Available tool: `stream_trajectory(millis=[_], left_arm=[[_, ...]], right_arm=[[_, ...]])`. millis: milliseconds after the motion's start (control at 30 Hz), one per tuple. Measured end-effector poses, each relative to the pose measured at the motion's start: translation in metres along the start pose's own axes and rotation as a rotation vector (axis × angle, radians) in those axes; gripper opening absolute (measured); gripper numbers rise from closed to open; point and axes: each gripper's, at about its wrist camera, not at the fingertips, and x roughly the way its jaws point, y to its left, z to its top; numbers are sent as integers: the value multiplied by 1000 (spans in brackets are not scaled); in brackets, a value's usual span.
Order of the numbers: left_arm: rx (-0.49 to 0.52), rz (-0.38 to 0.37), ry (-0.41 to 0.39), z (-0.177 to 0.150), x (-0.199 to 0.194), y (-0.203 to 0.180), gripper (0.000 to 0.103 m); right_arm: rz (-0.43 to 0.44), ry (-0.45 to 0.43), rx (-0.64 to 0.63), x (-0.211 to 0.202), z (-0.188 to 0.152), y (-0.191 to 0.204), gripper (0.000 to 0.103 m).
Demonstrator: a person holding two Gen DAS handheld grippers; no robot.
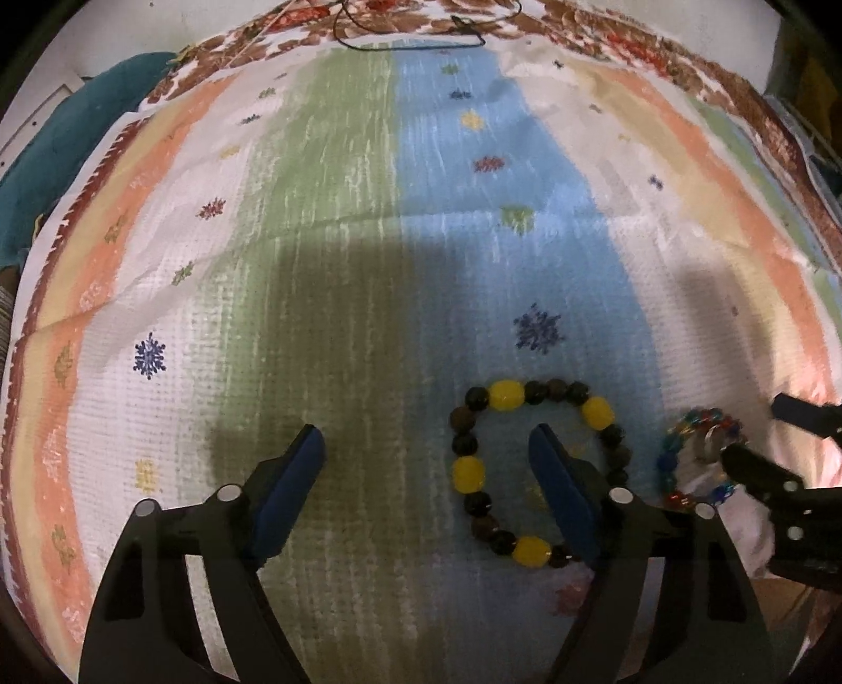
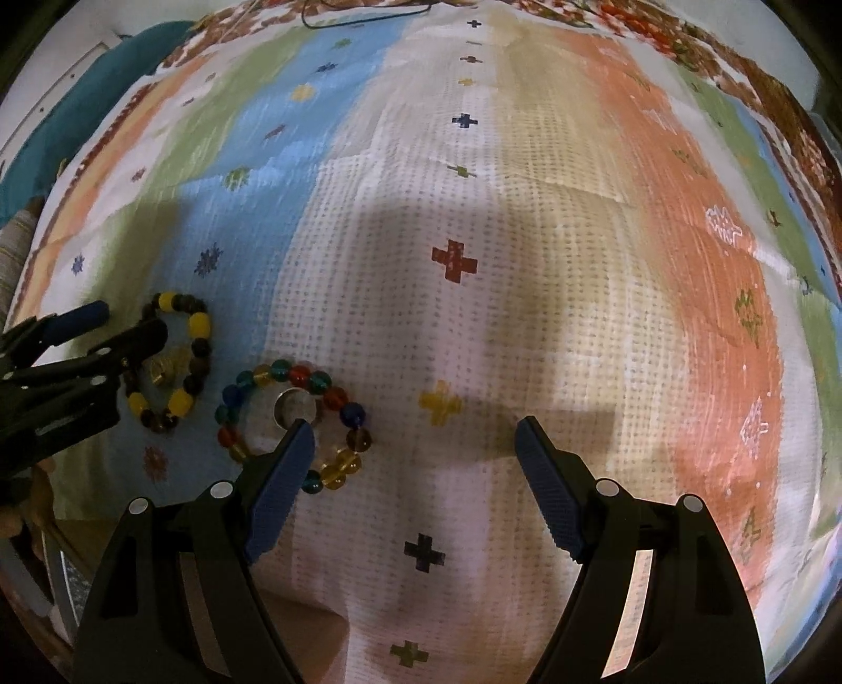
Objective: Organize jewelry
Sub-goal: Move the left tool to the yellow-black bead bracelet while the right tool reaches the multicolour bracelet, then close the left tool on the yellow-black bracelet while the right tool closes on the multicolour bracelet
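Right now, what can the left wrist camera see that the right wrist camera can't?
Only the left view shows the thin black cord clearly looped at the cloth's far edge. Only the right view shows a small gold trinket inside the yellow-and-dark beaded bracelet, and a red cross. Both show that bracelet, the multicoloured glass-bead bracelet, its silver ring, and open tongs.

Readable text: none in either wrist view.
Labels or brand names: none visible on any surface.
Numbers: none visible.
Signs on the striped cloth [image 2: 473,326]: woven motifs only (small crosses and star-like flecks in red, yellow, blue and dark thread), which are pattern, not writing.
Beaded bracelets: no lettering can be made out on the beads.
Picture edges: dark and blurred, too unclear to tell whether anything there carries print.
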Motion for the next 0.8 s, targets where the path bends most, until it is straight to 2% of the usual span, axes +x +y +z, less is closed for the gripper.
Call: stream_trajectory(millis=[100, 167, 200, 233, 267, 300, 367, 467, 533, 667, 800], left_arm=[[-6, 5, -6, -2, 1, 2, 71], [-7, 12, -8, -3, 0, 3, 64], [-6, 12, -11, -4, 0, 4, 60], [-6, 10, -14, -4, -1, 5, 52], [-5, 11, -16, -5, -1, 6, 42], [-3, 11, -15, -5, -1, 6, 37], [1, 11, -12, -5, -2, 6, 12], [3, 13, -1, -6, -4, 6, 11], [7, 19, 8, -7, -8, 5, 11], [42, 43, -7, -14, -21, 0, 11], [58, 53, -40, -17, -38, -2, 12]], right_arm=[[-8, 1, -10, 1, -2, 1, 78], [-47, -9, -25, 2, -2, 2, 66], [-52, -15, -32, 1, -3, 2, 65], [-52, -18, -36, 1, -3, 3, 62], [-56, -22, -39, 0, -2, 3, 55], [-60, -28, -43, -1, -2, 3, 50], [-60, -34, -41, -3, -1, 3, 32], [-50, -38, -45, -5, -1, 5, 19], [-51, -45, -56, -8, 0, 7, 15], [-49, -60, -60, -17, -4, 6, 10], [-81, -105, -85, -33, -5, 10, 10]])
